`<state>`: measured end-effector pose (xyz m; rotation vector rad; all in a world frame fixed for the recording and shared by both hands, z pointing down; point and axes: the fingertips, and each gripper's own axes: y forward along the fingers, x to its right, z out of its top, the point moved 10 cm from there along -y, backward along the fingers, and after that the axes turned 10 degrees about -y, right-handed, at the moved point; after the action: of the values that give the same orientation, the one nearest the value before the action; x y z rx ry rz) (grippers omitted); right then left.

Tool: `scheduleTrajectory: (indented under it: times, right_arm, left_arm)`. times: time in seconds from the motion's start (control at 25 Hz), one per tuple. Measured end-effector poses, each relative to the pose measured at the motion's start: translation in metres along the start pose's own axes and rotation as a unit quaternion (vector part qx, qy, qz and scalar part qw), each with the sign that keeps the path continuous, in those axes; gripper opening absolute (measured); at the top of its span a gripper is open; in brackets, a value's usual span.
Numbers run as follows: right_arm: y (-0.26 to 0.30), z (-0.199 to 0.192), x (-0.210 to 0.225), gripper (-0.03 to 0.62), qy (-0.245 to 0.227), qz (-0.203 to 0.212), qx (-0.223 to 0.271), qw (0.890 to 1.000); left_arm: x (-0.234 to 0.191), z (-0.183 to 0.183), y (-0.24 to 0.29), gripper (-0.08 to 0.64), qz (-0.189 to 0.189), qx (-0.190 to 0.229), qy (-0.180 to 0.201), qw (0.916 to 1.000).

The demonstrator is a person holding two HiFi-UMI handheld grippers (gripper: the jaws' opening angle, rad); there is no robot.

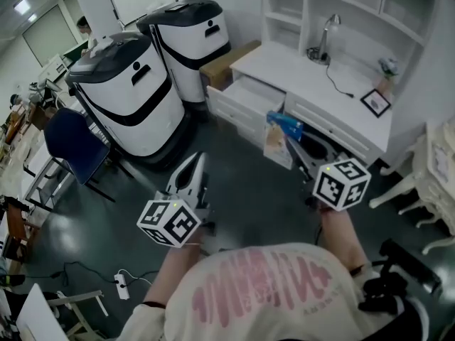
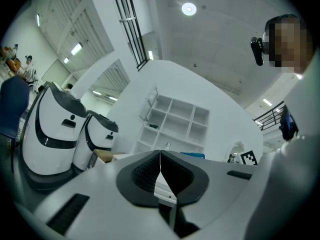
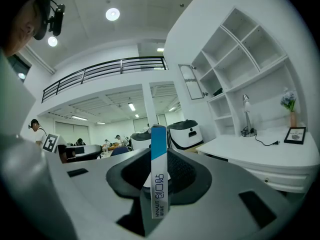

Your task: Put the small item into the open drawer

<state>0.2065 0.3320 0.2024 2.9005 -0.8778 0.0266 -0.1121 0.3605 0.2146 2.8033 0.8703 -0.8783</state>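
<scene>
My right gripper [image 1: 293, 146] is shut on a small flat box [image 1: 279, 135], blue on top and white below, held in the air in front of the white desk [image 1: 306, 73]. In the right gripper view the box [image 3: 158, 176] stands edge-on between the dark pads [image 3: 182, 174], printed side toward the camera. The open drawer [image 1: 240, 98] juts out of the desk's left end, left of and beyond the box. My left gripper [image 1: 194, 163] hovers over the floor with its jaws shut and nothing in them; its pads [image 2: 145, 174] meet in a thin line.
Two large white-and-black machines [image 1: 131, 94] stand left of the desk, with a cardboard box [image 1: 226, 61] beside them. A blue chair [image 1: 71, 144] is at far left. On the desk are a lamp [image 1: 327, 38] with its cable and a framed picture [image 1: 375, 102]. A white chair [image 1: 434, 183] sits at right.
</scene>
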Motion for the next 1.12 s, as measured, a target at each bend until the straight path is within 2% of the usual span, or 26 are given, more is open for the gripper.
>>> scheduleTrajectory:
  times: [0.2, 0.4, 0.76, 1.12]
  right_arm:
    - [0.012, -0.016, 0.018, 0.109, 0.031, -0.004, -0.01, 0.999]
    - [0.025, -0.032, 0.032, 0.109, 0.042, -0.006, -0.036, 0.998]
    - [0.069, -0.036, 0.079, 0.109, 0.04, -0.032, -0.049, 0.997]
    - [0.161, -0.008, 0.125, 0.109, 0.031, -0.052, -0.043, 0.997]
  left_arm:
    - [-0.016, -0.009, 0.017, 0.032, 0.033, -0.024, -0.007, 0.9991]
    - [-0.037, -0.015, 0.044, 0.032, 0.045, -0.041, -0.017, 0.998]
    - [-0.073, -0.012, 0.129, 0.032, 0.016, -0.055, -0.022, 0.9981]
    - [-0.127, 0.027, 0.228, 0.032, -0.011, -0.072, -0.034, 0.9967]
